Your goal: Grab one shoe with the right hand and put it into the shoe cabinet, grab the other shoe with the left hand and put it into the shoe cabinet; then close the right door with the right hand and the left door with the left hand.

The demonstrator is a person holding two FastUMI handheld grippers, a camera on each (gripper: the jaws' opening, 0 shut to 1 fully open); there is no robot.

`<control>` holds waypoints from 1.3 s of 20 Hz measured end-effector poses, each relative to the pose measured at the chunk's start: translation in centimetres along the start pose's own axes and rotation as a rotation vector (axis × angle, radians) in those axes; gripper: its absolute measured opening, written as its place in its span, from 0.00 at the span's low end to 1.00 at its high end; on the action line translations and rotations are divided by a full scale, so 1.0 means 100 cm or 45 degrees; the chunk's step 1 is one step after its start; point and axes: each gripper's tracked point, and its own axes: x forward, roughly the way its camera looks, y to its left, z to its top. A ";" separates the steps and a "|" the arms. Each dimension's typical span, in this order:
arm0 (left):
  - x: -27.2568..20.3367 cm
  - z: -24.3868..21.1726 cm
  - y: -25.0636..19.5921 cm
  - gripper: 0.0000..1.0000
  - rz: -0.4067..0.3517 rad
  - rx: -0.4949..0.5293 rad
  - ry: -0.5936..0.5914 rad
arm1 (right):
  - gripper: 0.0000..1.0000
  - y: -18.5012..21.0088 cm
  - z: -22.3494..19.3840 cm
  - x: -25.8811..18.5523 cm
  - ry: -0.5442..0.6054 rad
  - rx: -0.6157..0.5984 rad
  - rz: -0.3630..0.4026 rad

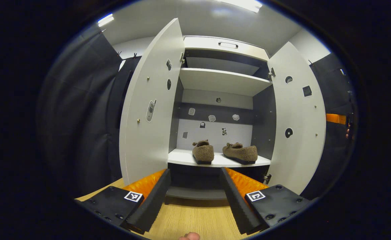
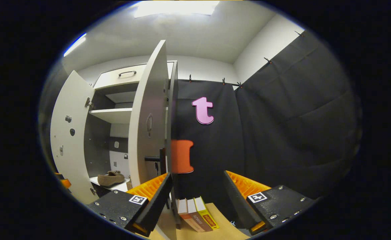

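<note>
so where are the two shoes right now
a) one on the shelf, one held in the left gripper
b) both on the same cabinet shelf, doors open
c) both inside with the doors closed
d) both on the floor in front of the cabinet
b: in the left gripper view both shoes sit side by side on the lower shelf, with the left door and right door open.

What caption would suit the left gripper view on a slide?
Open left hand-held gripper faces the shoe cabinet, both doors open, two brown shoes side by side on its shelf.
</note>
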 end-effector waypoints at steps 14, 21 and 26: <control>-0.001 0.003 -0.004 0.97 -0.054 0.005 -0.025 | 0.91 0.003 -0.020 0.017 0.047 -0.005 0.018; -0.003 -0.010 0.004 0.94 -0.069 -0.015 0.016 | 0.89 0.027 -0.017 0.009 0.027 -0.022 0.007; -0.004 -0.009 0.011 0.94 -0.076 0.005 0.018 | 0.89 0.063 -0.019 0.004 0.040 0.008 0.076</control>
